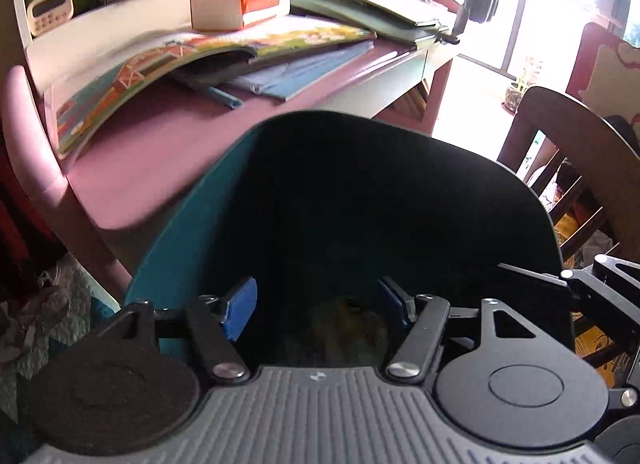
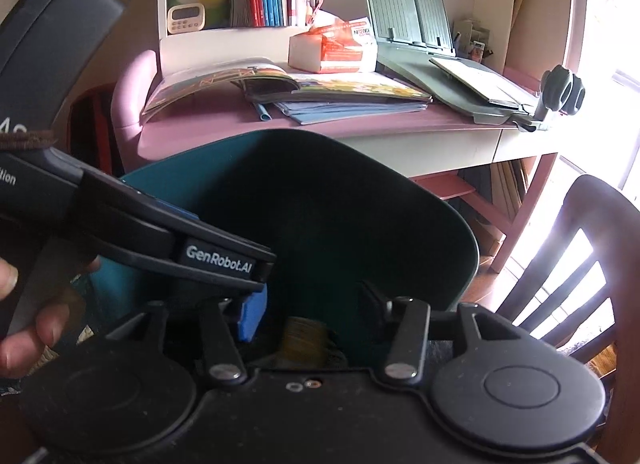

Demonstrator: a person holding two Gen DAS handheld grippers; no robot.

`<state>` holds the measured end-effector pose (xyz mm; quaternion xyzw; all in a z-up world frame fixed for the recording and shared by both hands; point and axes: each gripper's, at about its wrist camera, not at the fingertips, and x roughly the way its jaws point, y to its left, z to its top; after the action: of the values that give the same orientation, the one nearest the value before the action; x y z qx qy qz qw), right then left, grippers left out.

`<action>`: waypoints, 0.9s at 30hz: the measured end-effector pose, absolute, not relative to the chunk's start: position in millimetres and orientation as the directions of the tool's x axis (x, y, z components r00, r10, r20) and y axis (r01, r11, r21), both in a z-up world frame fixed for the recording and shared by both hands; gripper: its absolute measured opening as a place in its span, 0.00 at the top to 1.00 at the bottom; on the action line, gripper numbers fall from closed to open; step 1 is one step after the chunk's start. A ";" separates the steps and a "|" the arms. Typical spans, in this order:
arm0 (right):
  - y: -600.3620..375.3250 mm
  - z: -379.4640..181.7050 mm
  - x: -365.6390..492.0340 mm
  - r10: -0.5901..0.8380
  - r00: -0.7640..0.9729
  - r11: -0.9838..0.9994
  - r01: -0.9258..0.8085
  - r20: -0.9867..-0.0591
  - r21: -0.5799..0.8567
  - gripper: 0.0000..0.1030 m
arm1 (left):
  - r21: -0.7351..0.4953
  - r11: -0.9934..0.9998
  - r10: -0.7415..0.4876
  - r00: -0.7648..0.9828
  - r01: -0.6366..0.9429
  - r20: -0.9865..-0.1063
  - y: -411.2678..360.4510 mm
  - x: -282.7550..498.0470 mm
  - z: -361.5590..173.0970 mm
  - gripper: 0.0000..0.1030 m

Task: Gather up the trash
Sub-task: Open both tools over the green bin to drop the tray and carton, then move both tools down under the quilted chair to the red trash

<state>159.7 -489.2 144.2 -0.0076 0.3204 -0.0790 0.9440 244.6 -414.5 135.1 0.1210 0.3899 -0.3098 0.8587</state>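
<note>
Two grippers hang over the mouth of a teal bin, and both views look down into it.

In the left wrist view, the left gripper [image 1: 316,304] points steeply into the bin [image 1: 188,232], which stands just in front of the pink tabletop [image 1: 160,152]. Its blue-padded fingers [image 1: 240,306] stand apart, with nothing between them. Low in the dark bin, under the gap, a dim yellowish lump shows, probably trash already dropped; it is too dark to name. On the tabletop lie an open picture book [image 1: 168,64], a blue folder and an orange-and-white tissue pack [image 1: 240,4]. Part of the right gripper's body reaches in at the right edge.

In the right wrist view, the right gripper [image 2: 312,312] also aims into the bin [image 2: 440,232]. Its fingers are spread and hold nothing. Just below them, inside the bin, sits a crumpled yellowish wrapper [image 2: 304,338], striped and creased, free of any pad. The left gripper crosses the frame from the left, held by a hand [image 2: 24,328], its tip over the bin's near rim. A wooden chair [image 2: 580,264] stands to the right.

As a judgement, this drop looks finished: the trash lies in the bin and both grippers are empty. No loose scrap is plainly visible on the tabletop, so whether more remains to collect cannot be told from here.
</note>
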 end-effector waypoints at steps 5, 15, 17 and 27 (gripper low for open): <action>-484.5 155.8 148.4 -0.149 0.794 0.988 0.141 -0.589 -0.060 0.49 | -0.043 0.775 -0.460 0.517 0.630 -0.722 -399.5 233.5 149.7 0.36; -448.2 186.0 112.4 -0.096 0.829 0.995 0.081 -0.552 -0.053 0.47 | -0.042 0.798 -0.470 0.577 0.602 -0.667 -340.7 197.0 183.1 0.36; -437.7 191.1 106.1 -0.077 0.834 0.997 0.061 -0.546 -0.048 0.46 | -0.046 0.802 -0.474 0.587 0.596 -0.656 -324.2 187.3 188.9 0.36; -366.5 195.7 89.2 0.050 0.845 0.997 -0.078 -0.533 -0.029 0.45 | -0.043 0.851 -0.422 0.635 0.523 -0.647 -229.6 147.3 193.7 0.36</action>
<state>89.2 -366.5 195.7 -0.0247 0.2768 0.0334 0.9600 147.3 -229.6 193.7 0.0747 0.3375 -0.2623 0.9009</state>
